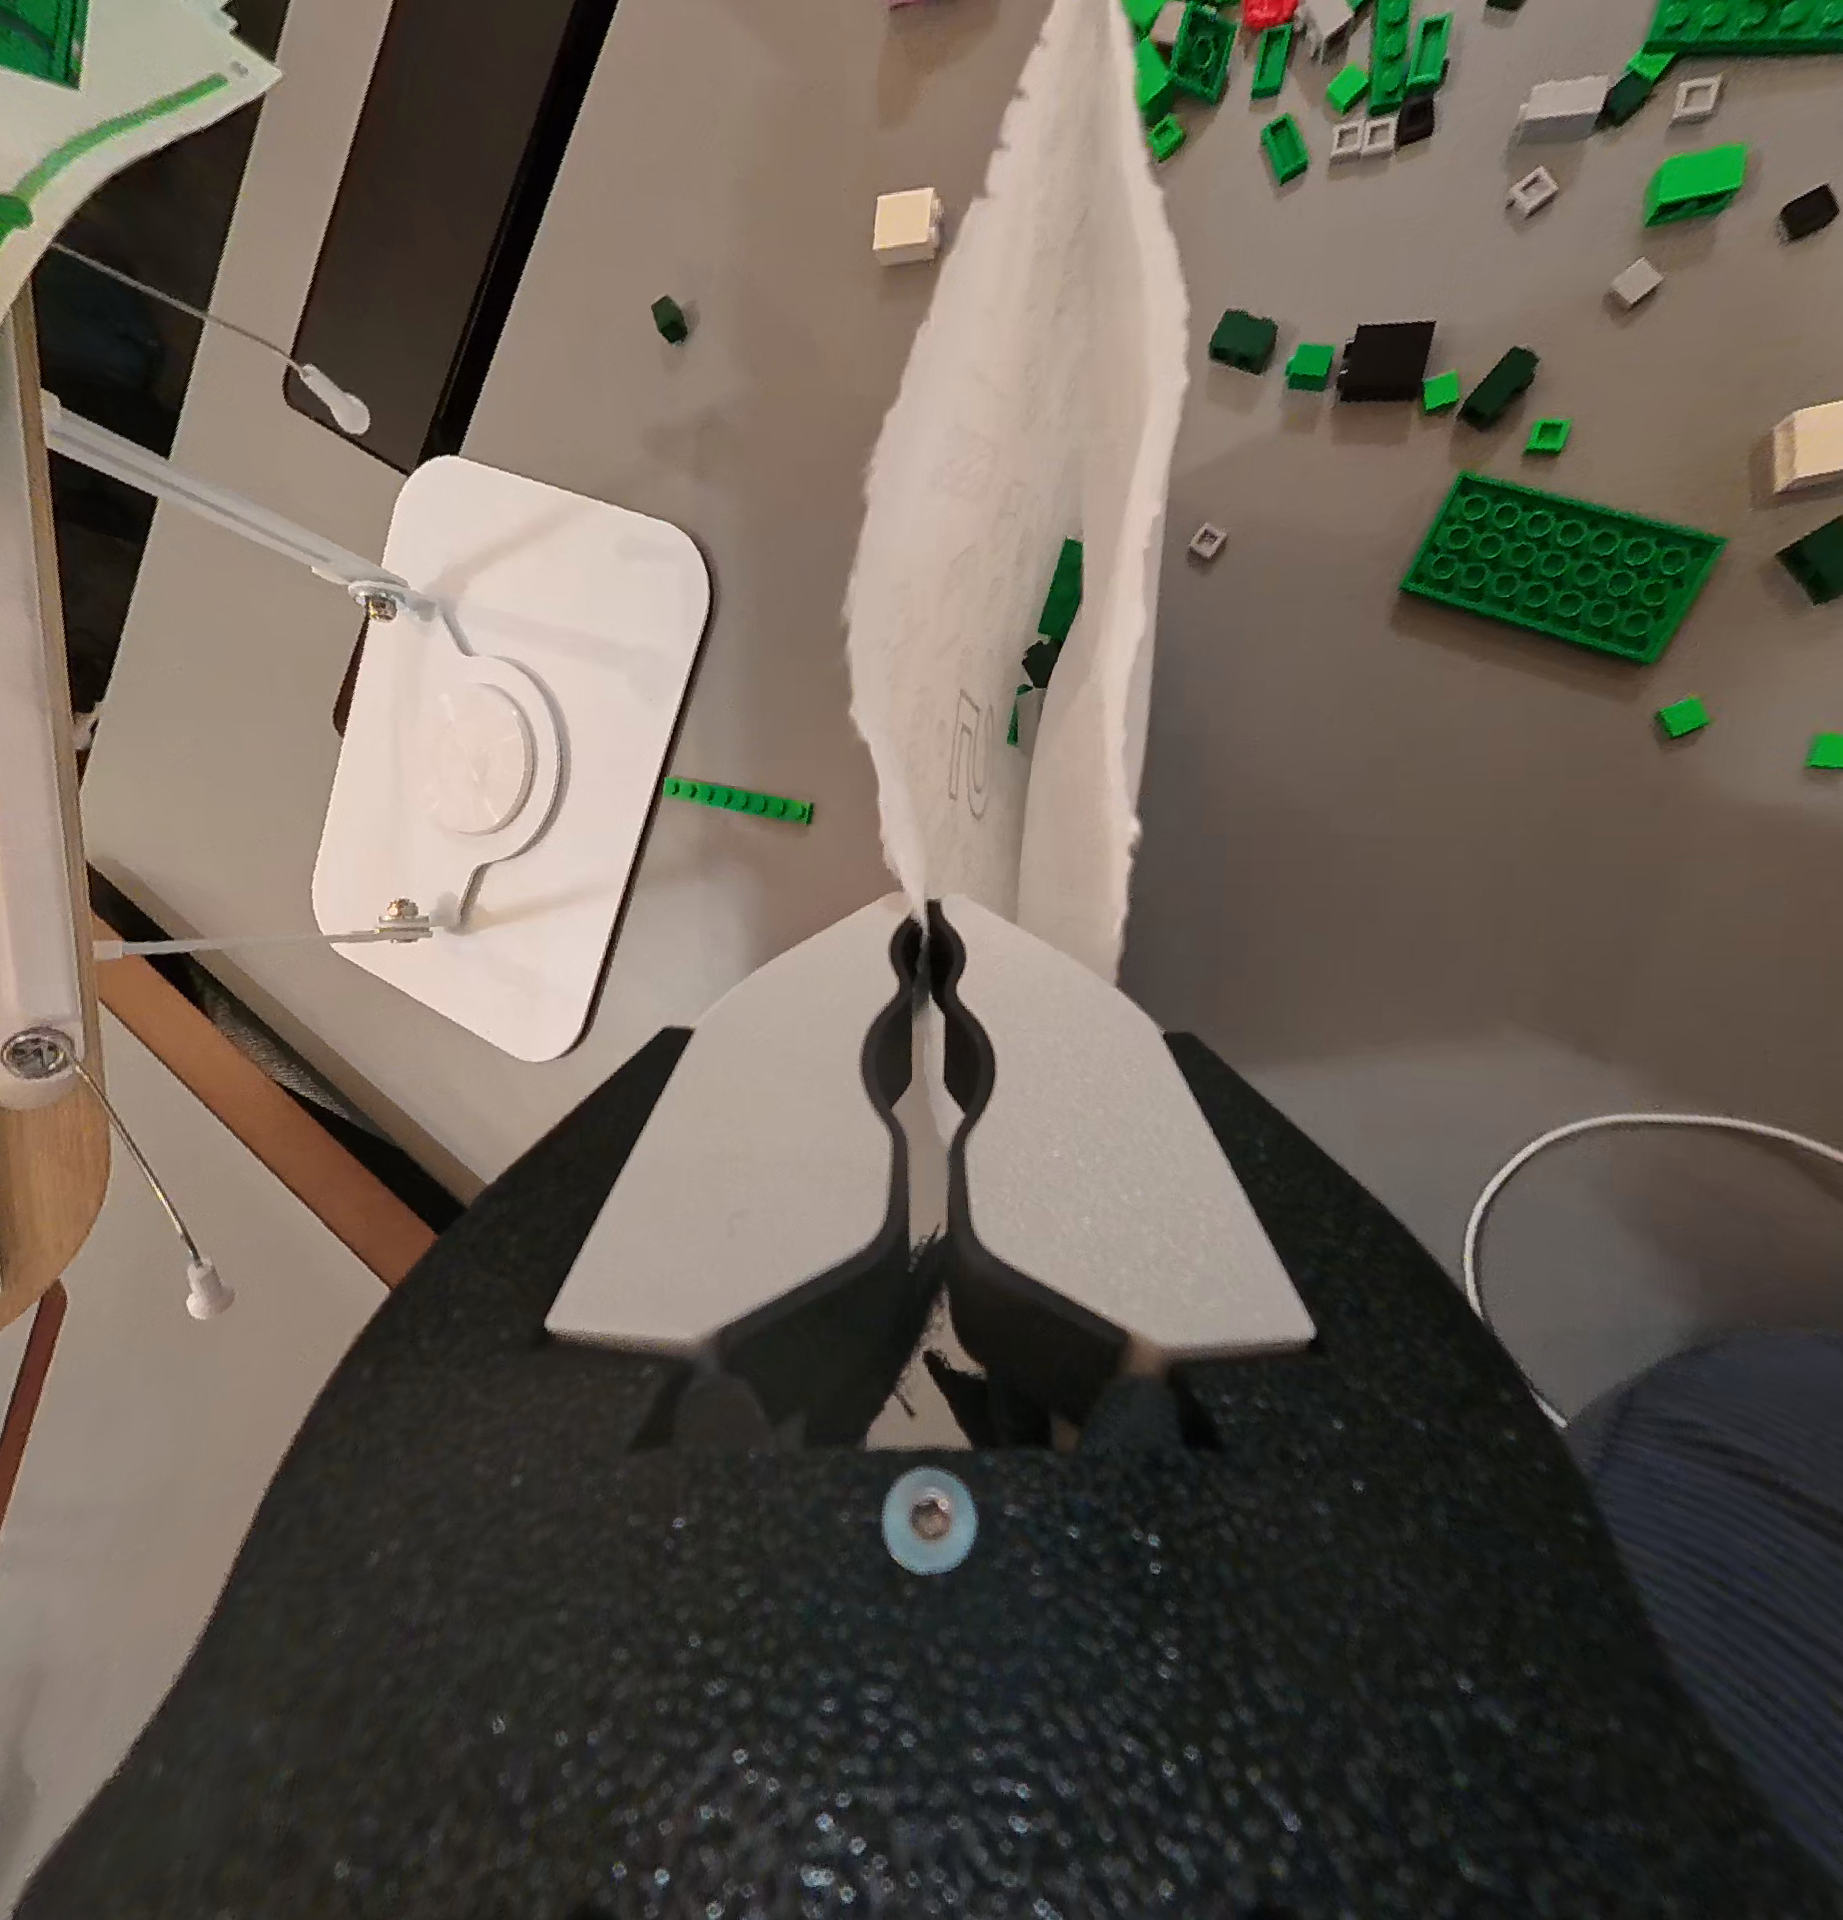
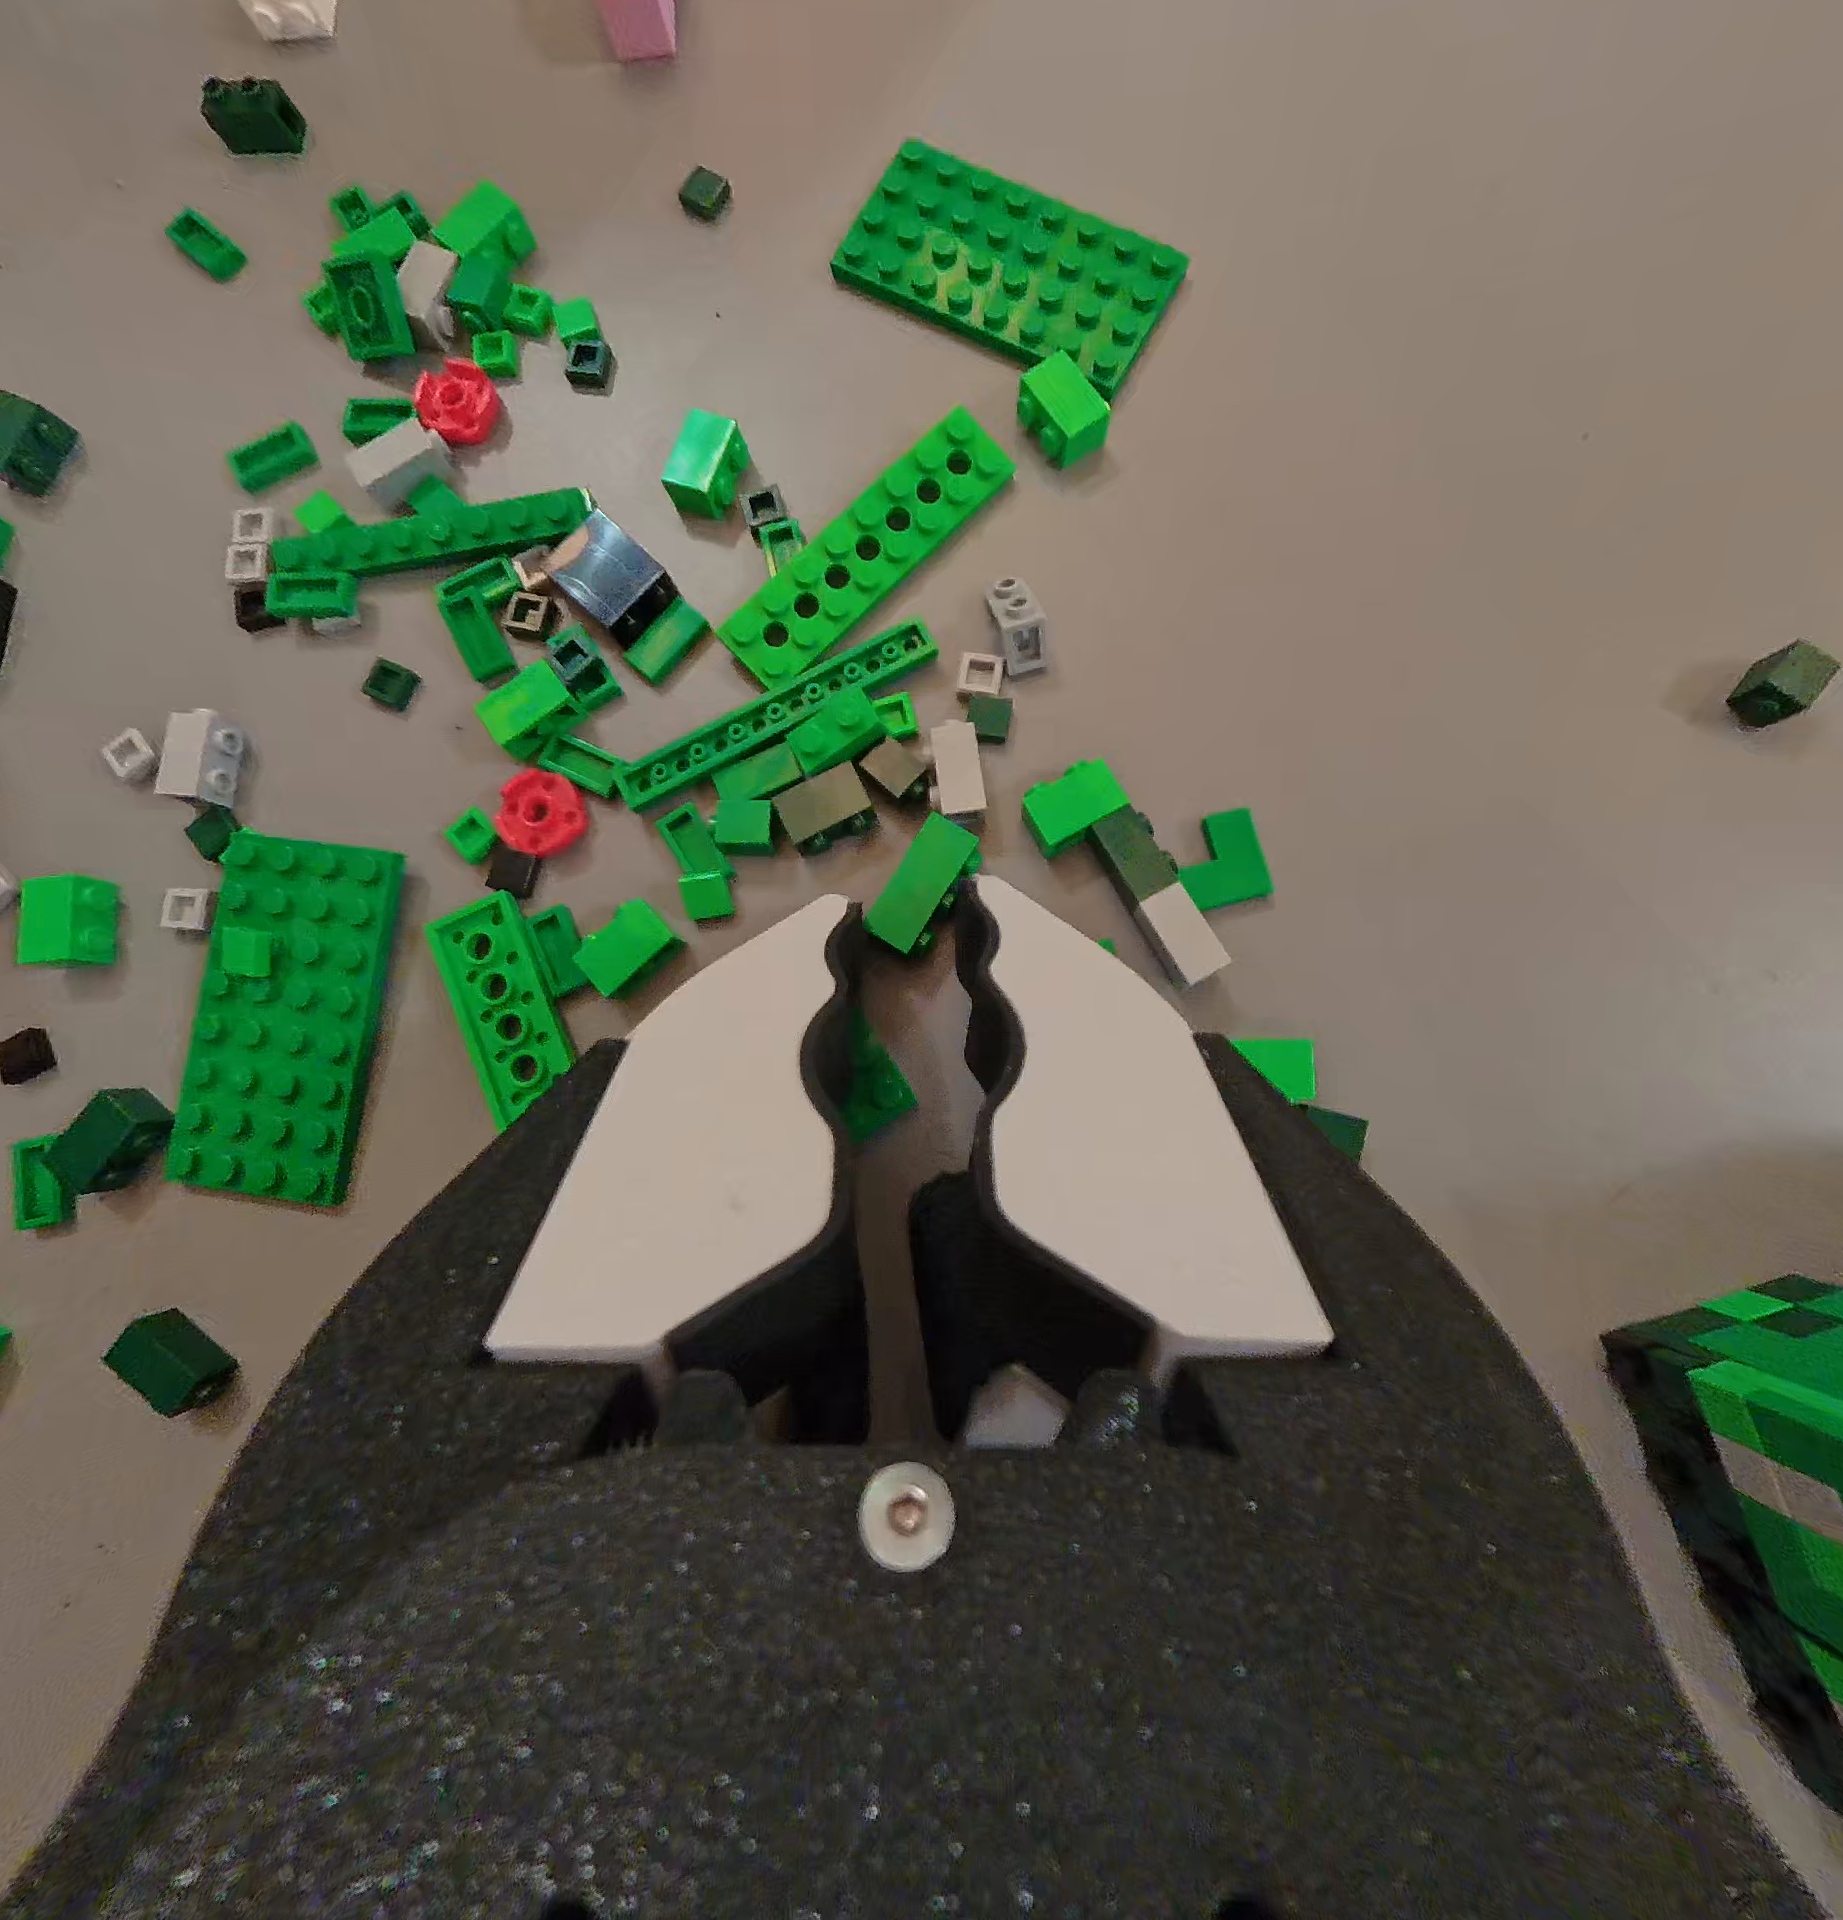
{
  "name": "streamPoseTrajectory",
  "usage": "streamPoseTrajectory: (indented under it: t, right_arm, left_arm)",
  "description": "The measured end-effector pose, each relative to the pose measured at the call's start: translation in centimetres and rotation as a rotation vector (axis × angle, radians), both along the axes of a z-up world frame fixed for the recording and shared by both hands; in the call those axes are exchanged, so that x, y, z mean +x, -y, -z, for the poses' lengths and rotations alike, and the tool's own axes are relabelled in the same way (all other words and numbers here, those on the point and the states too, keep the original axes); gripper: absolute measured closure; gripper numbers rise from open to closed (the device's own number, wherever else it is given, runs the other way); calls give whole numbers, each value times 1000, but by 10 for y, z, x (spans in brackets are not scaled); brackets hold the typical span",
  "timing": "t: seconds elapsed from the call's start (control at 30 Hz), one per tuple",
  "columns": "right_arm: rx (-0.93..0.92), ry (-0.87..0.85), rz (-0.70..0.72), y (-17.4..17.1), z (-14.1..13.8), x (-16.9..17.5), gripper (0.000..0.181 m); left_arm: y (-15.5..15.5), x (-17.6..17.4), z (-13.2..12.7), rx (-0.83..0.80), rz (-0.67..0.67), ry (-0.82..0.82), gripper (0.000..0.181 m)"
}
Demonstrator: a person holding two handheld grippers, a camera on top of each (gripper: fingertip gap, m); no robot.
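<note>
A white paper sheet [image 1: 1010,499] was pinched at its bottom corner by the left gripper [image 1: 927,920], jaws clamped tight on it, and it was held up over the grey tabletop [image 1: 1416,935] so a good chunk of the scattered bricks behind was blocked from view. A flat white plate with screws [image 1: 512,758] was seen off to the left, a thin green strip [image 1: 738,800] just beside it, and a green studded plate [image 1: 1561,566] on the right. A white cable [image 1: 1519,1174] was looped near the lower right.

The right gripper [image 2: 912,914] was lowered into the brick pile, jaws partly apart with a tilted green brick [image 2: 922,883] caught between the tips; whether it was actually squeezed couldn't be told. Two red round pieces [image 2: 539,812] and a big green baseplate [image 2: 288,1018] were spotted to the left, and a built green block [image 2: 1769,1475] at lower right
</note>
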State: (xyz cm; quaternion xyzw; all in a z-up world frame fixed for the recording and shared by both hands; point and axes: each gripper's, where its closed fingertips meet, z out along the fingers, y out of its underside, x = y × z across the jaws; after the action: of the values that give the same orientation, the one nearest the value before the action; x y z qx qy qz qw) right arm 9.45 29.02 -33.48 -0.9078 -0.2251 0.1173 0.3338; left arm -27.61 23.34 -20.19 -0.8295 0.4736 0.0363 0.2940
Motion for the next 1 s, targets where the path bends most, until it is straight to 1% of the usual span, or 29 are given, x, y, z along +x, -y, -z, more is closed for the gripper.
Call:
streamPoseTrajectory:
  t: [0.03,0.07,0.13,0.2,0.27,0.33,0.37,0.4,0.47,0.57,0.73,0.9,1.0]
  right_arm:
    - [10,-6,-18,0,-5,-4,164]
    - [46,-41,-65,2,-17,-16,164]
    - [186,-127,-215,9,-61,-58,164]
    - [357,-155,-408,23,-110,-113,165]
    - [511,-105,-622,43,-148,-171,165]
    - [668,-2,-804,61,-171,-221,164]
    - [745,59,-883,69,-179,-243,164]
    - [807,131,-932,71,-183,-260,164]
    - [855,271,-993,67,-184,-285,164]
    - [776,322,-1081,66,-174,-305,164]
    - [677,351,-1113,61,-164,-312,164]
    - [650,372,-1141,63,-163,-312,164]
    - [633,368,-1151,65,-163,-313,158]
  left_arm:
    - [0,2,0,1,6,0,181]
    - [0,3,0,2,13,-1,181]
    - [0,6,-2,11,26,-2,181]
    - [-1,9,-2,13,35,1,181]
    - [-2,10,-2,13,39,-1,181]
    - [-2,12,-2,15,43,-1,181]
    - [-2,12,-3,19,45,1,181]
    - [-1,13,-4,21,50,4,181]
    - [0,13,-5,25,55,8,181]
    - [1,13,-7,31,57,12,181]
    - [2,14,-7,32,63,19,181]
    - [3,14,-8,31,65,19,181]
    - [4,14,-8,31,64,21,181]
